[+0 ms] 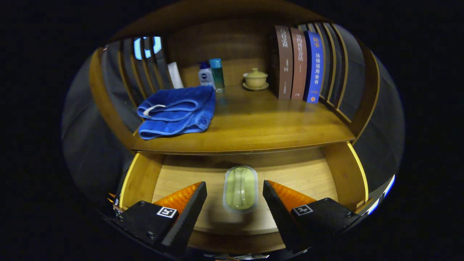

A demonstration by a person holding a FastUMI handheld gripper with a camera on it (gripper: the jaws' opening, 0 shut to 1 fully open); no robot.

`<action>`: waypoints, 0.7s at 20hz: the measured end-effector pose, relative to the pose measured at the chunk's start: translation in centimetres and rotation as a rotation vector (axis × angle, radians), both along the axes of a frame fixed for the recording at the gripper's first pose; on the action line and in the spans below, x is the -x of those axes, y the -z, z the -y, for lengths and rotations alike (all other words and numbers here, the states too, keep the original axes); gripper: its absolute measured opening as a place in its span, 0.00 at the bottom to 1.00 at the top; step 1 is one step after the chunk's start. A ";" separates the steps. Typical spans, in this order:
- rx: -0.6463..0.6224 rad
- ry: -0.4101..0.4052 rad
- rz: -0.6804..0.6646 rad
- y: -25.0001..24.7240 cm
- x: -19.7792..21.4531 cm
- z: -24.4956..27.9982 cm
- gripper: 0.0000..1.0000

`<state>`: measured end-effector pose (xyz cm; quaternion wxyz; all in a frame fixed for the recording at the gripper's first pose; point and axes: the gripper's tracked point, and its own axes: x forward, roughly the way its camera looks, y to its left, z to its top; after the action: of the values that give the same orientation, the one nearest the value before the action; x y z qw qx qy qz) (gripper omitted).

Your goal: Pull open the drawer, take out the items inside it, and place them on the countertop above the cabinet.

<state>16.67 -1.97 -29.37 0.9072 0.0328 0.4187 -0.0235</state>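
The drawer (152,177) stands pulled open, and the gripper (235,192) hangs over it with fingers spread wide, a pale green packet (240,188) lying between them, untouched. Beyond the fingers, up on the countertop (261,127), sit a folded blue towel (177,110), two small bottles (212,74), a lidded cup (255,79) and three upright books (299,63).
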 end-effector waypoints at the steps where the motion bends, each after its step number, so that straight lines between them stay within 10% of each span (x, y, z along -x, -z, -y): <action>1: 0.008 0.007 -0.040 0.8 -0.3 0.4 0.99; 8: 0.010 0.006 -0.251 5.0 -1.1 0.8 0.99; 14: 0.036 -0.006 -0.313 6.8 -1.0 1.1 0.76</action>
<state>17.72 -3.05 -36.16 0.8313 0.0114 0.5547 -0.0332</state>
